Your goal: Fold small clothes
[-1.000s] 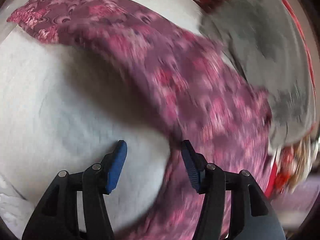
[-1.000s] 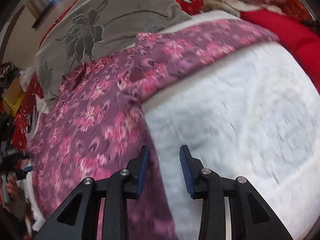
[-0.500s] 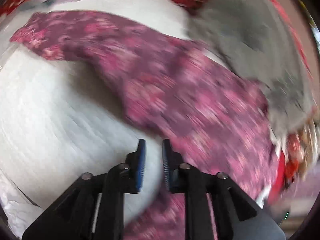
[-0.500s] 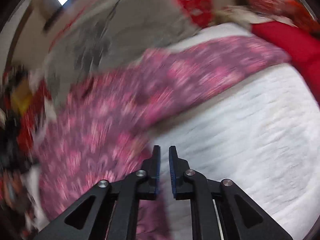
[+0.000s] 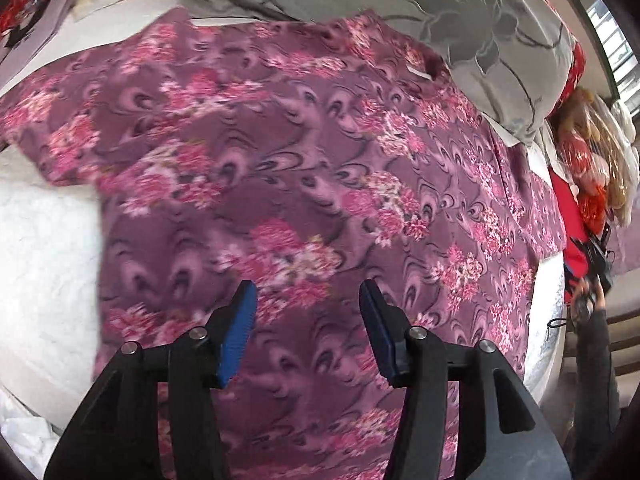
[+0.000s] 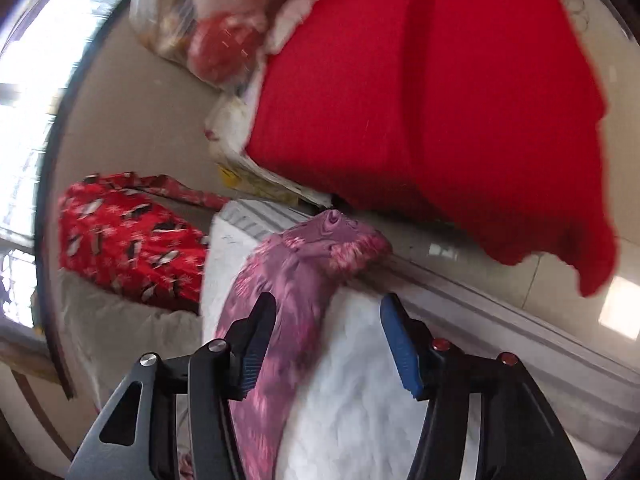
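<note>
Purple floral garment (image 5: 304, 168) lies spread on white bedding (image 5: 44, 264); both grippers' fingers (image 5: 240, 332) are spreading, pinching nothing.

Both grippers have swung to new spots and their jaws, nearly closed half a second ago, are opening with nothing pinched between the pads. The left gripper (image 5: 307, 320), earlier over the bare white bed cover (image 5: 44, 264) beside the garment's edge, now hangs over the middle of the purple floral garment (image 5: 280, 152), which lies spread flat. The right gripper (image 6: 328, 340) has turned from the garment's body toward the bed's far edge, where a sleeve end (image 6: 340, 244) lies near the red blanket (image 6: 432, 92).
</note>
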The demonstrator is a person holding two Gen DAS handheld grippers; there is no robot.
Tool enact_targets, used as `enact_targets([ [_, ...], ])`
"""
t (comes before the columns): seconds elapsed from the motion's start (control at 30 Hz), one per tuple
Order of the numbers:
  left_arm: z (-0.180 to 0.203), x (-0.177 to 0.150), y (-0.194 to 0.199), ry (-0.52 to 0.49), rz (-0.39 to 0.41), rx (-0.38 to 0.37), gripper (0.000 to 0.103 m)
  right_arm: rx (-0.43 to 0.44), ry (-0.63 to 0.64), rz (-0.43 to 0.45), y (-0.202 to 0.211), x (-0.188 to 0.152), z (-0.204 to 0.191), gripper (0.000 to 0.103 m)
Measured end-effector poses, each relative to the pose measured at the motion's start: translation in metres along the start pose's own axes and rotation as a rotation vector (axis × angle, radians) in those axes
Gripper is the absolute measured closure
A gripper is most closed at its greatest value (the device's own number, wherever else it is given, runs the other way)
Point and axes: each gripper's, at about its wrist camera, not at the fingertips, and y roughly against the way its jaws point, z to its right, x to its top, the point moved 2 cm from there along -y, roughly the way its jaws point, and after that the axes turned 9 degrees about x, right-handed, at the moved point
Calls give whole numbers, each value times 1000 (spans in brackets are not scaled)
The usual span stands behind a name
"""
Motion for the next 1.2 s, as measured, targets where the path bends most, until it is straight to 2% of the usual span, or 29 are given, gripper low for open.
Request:
enact_targets([
  [0.13, 13, 9, -3, -12, 1, 6, 51, 0, 20, 1, -32, 10, -3, 43],
  [0.23, 20, 26, 3, -8, 40, 3, 51, 27, 98, 61, -25, 17, -15, 88],
  [0.3, 22, 37, 8, 8, 76, -13, 51, 22, 158, 133, -9, 20, -25, 99],
  [0.37, 21, 45, 8, 29, 99, -21, 51, 35, 198, 217, 15, 25, -32, 99],
  [0.4, 20, 49, 3, 39, 97, -16, 49, -17, 222, 231, 20, 27, -32, 100],
  [0.47, 15, 54, -11, 63, 62, -9, 49, -160, 262, 175, 13, 28, -29, 99],
  [0.5, 14, 54, -19, 71, 41, -5, 49, -198, 270, 168, 13, 25, -29, 99],
  [0.53, 11, 54, -26, 90, 19, -6, 50, -193, 277, 182, 16, 22, -34, 99],
  [0.63, 8, 54, -24, 103, 38, -39, 49, -114, 338, 186, 27, 3, -58, 99],
  [0.7, 5, 53, -23, 108, 24, -65, 48, -68, 393, 149, 27, -13, -78, 99],
  [0.87, -9, 48, -20, 148, -16, -156, 48, 59, 491, 13, 16, -83, -129, 99],
  [0.97, -17, 44, -20, 165, -45, -204, 48, 93, 533, -66, 2, -125, -152, 99],
  [1.2, -29, 38, -15, 155, -89, -257, 48, 142, 611, -239, -36, -237, -197, 99],
])
